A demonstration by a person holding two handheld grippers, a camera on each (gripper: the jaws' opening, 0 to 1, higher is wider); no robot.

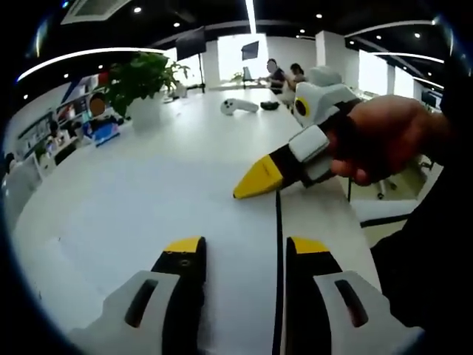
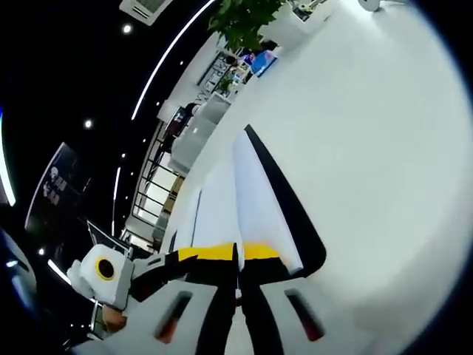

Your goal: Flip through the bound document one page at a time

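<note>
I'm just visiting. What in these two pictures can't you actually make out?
- Right gripper view: whether the right gripper pinches a page; its own shut jaws cover the spot.
- Right gripper view: any print on the bound document; the pages lie at too flat an angle.
- Left gripper view: the white object far along the table is too small to name.
</note>
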